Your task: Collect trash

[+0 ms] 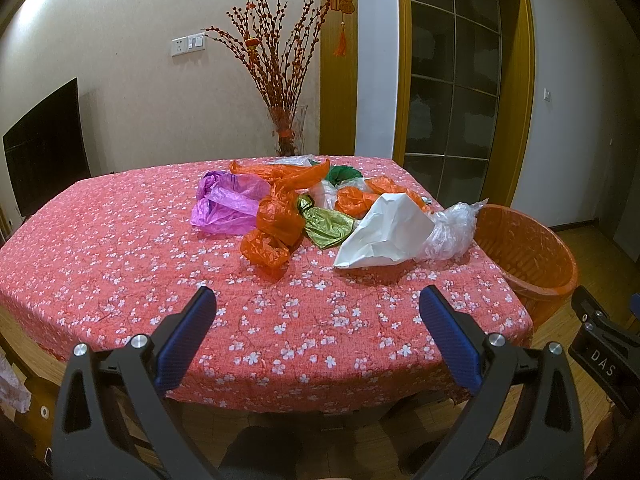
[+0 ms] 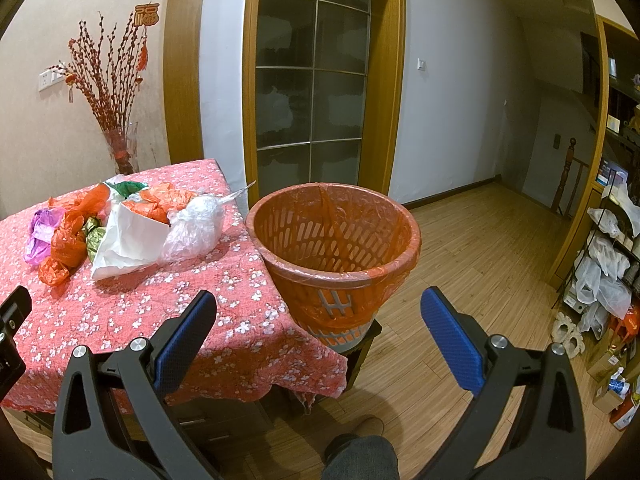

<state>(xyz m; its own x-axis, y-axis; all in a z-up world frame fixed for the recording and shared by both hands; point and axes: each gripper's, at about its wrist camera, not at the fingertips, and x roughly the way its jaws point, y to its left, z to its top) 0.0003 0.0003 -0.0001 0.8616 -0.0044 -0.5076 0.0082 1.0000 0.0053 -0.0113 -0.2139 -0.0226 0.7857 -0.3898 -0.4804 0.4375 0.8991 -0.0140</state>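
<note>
Left tool (image 1: 316, 312): I see it wide open, holding nothing, low in the frame.
Right tool (image 2: 318, 314): wide open too, empty.
Table (image 1: 120, 260): pink flower cloth.
Trash bags (image 1: 288, 212): piled mid-frame, past my left tool.
Bin (image 2: 334, 240): orange, center frame, beside the table.

Crumpled bags (image 1: 316, 212) lie on the table (image 1: 120, 248), bin (image 2: 336, 248) right of it.

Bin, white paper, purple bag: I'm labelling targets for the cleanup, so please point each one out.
Bin (image 2: 394, 266): right wrist view, near rim.
White paper (image 1: 394, 226): left wrist view, middle of the sheet.
Purple bag (image 1: 224, 210): left wrist view, centre of the crumpled plastic.
</note>
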